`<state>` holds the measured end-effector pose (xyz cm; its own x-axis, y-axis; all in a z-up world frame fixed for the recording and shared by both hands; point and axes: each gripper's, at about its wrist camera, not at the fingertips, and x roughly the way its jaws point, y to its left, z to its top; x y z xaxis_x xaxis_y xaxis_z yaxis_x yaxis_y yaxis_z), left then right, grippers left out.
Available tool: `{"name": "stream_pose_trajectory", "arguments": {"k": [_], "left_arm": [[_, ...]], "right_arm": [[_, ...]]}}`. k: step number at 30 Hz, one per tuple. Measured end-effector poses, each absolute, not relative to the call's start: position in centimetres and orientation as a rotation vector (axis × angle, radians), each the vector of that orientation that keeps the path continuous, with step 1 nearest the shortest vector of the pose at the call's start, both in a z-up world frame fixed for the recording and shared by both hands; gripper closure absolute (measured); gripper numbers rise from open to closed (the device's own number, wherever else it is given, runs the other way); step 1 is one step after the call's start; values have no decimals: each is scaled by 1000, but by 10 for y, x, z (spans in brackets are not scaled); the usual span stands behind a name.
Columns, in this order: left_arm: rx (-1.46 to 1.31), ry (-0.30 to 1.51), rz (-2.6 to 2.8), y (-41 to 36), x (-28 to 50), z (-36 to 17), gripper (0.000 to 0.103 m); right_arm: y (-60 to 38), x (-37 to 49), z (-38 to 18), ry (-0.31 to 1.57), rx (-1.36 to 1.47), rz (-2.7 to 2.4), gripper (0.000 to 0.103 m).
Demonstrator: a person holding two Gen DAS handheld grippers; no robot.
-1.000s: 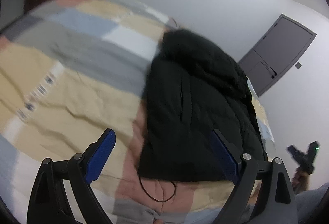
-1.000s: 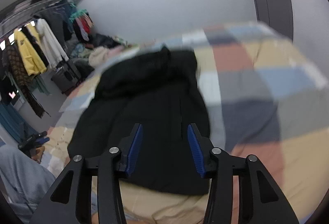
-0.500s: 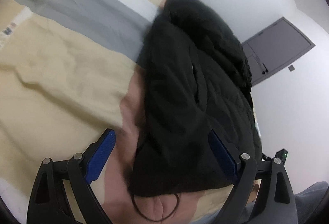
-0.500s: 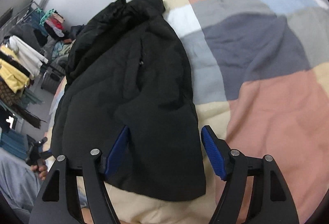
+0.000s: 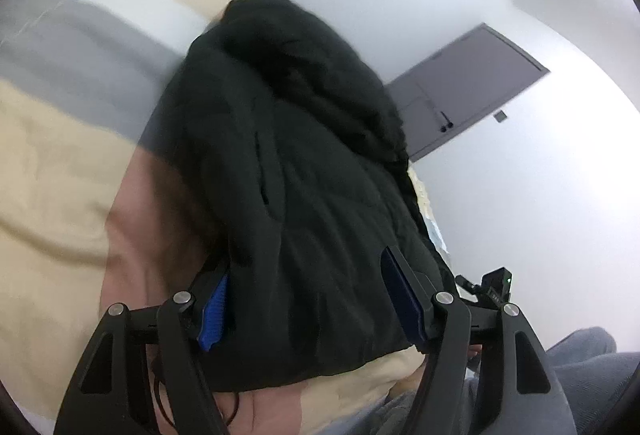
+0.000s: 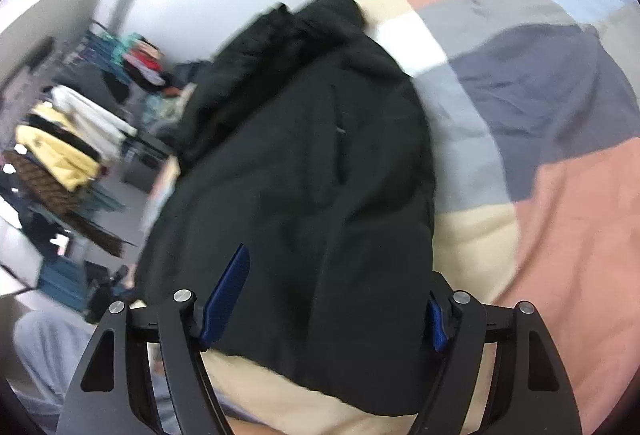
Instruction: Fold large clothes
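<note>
As the left wrist view showed, the left gripper (image 5: 308, 299) had just been closing astride the black jacket's (image 5: 304, 163) hem — no pinch confirmed. Right wrist view: the right gripper (image 6: 332, 299), just opening, straddled the other corner on the patchwork quilt (image 6: 560, 115), presumably to lift both corners.

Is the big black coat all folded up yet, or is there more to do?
Partly. The coat already lies narrow on the bed, its sides seemingly folded in. Right now the left claw and right claw sit around its near hem; the left has just been closing, the right opening, neither pinching yet. Left to do: grip the hem and fold it toward the hood end.
</note>
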<state>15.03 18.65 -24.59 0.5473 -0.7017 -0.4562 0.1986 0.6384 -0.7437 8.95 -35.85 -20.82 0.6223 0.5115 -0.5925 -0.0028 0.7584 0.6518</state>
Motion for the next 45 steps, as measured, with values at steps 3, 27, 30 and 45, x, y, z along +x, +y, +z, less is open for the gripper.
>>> {"name": "stream_pose_trajectory", "arguments": {"k": [3, 27, 30, 45], "left_arm": [[-693, 886, -544, 185, 159, -261, 34], [-903, 976, -438, 182, 178, -256, 97], [-923, 903, -450, 194, 173, -223, 100], [-956, 690, -487, 251, 135, -92, 102]], "right_arm": [[-356, 94, -213, 887, 631, 297, 25], [-346, 113, -172, 805, 658, 286, 96], [-343, 113, -136, 750, 624, 314, 97], [-334, 97, -19, 580, 618, 440, 97]]}}
